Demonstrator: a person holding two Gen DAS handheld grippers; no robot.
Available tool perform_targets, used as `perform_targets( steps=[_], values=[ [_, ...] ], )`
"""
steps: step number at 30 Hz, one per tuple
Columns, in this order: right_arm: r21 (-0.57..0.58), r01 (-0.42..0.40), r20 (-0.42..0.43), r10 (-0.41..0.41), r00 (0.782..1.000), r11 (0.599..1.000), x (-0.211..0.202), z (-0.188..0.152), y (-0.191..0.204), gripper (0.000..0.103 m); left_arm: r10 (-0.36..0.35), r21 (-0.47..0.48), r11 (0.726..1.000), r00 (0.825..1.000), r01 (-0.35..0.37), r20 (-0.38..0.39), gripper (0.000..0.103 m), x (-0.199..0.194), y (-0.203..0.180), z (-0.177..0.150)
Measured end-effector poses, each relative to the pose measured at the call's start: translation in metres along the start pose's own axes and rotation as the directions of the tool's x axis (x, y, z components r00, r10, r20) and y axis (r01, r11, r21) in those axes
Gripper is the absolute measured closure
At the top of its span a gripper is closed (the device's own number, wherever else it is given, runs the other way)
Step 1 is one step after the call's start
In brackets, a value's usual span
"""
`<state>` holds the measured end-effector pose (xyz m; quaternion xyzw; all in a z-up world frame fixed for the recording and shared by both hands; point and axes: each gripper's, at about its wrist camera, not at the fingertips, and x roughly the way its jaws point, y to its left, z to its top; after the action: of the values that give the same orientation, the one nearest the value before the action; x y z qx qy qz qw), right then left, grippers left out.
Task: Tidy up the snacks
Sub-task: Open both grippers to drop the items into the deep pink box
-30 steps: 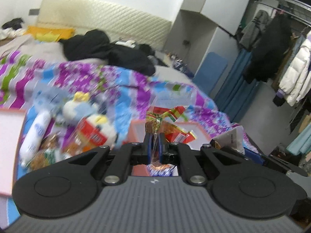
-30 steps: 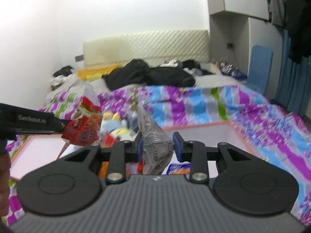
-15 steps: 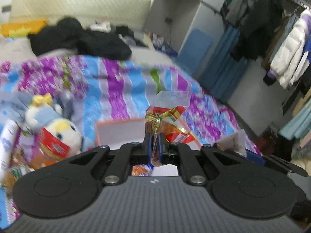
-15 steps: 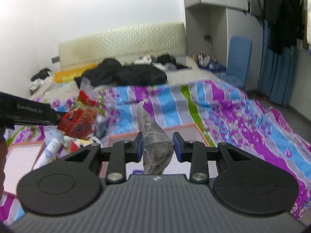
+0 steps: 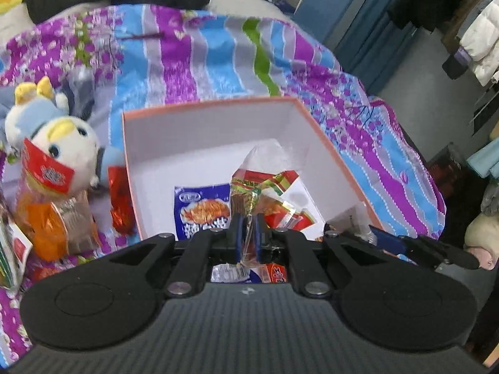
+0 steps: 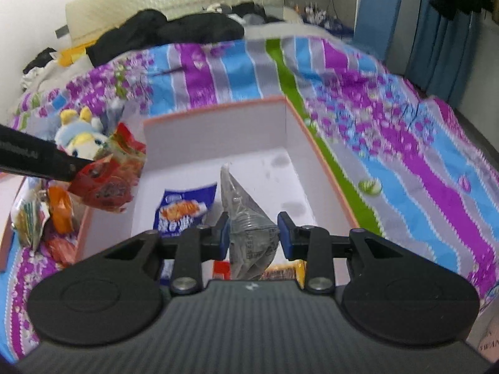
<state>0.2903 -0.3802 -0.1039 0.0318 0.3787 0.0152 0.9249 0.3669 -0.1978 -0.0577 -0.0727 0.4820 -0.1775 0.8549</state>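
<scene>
A pink-rimmed white box [image 5: 330,152] [image 6: 315,146] lies on the striped bedspread. A blue snack packet [image 5: 199,208] [image 6: 184,208] lies inside it. My left gripper [image 5: 248,233] is shut on a red and green snack bag [image 5: 265,190], held over the box's near part. That same bag shows in the right wrist view [image 6: 109,174] at the box's left wall, pinched by the left gripper's fingers [image 6: 56,163]. My right gripper [image 6: 254,233] is shut on a clear grey snack bag [image 6: 246,221] above the box.
Left of the box lie a plush toy [image 5: 53,137] [image 6: 81,134], an orange packet [image 5: 53,227] and other loose snacks [image 6: 28,218]. Black clothes [image 6: 174,28] lie at the bed's head. Beyond the bed's right edge are a blue chair [image 6: 374,15] and hanging coats [image 5: 477,37].
Both grippers have tilted down and moved over the box, each still holding its bag. The box interior and the blue packet now show fully.
</scene>
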Motion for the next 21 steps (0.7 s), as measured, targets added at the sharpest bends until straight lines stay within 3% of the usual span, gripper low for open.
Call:
perform_targets(
  steps=[6, 9, 11, 13, 21],
  values=[
    [0.014, -0.008, -0.014, 0.008, 1.0, 1.0, 0.005, -0.008, 0.002, 0.067, 0.0, 0.009, 1.0, 1.0, 0.0, -0.009, 0.09, 0.002, 0.003, -0.006],
    [0.028, -0.005, -0.007, 0.005, 1.0, 1.0, 0.002, -0.007, 0.0, 0.061, 0.01, 0.011, 1.0, 1.0, -0.01, 0.007, 0.07, -0.003, 0.006, -0.006],
    [0.035, -0.001, 0.008, 0.001, 1.0, 0.999, -0.002, -0.005, -0.001, 0.046, 0.01, 0.011, 1.0, 1.0, -0.01, 0.028, 0.062, -0.009, 0.008, -0.007],
    [0.037, 0.0, 0.034, -0.001, 0.999, 0.999, -0.008, -0.003, -0.002, 0.04, 0.006, 0.018, 1.0, 0.999, -0.007, 0.044, 0.06, -0.017, 0.008, -0.008],
    [0.06, -0.029, 0.162, 0.019, 0.987, 0.998, -0.049, 0.01, 0.003, 0.04, 0.005, 0.064, 0.998, 0.989, -0.014, 0.146, 0.058, -0.064, 0.011, -0.017]
  ],
)
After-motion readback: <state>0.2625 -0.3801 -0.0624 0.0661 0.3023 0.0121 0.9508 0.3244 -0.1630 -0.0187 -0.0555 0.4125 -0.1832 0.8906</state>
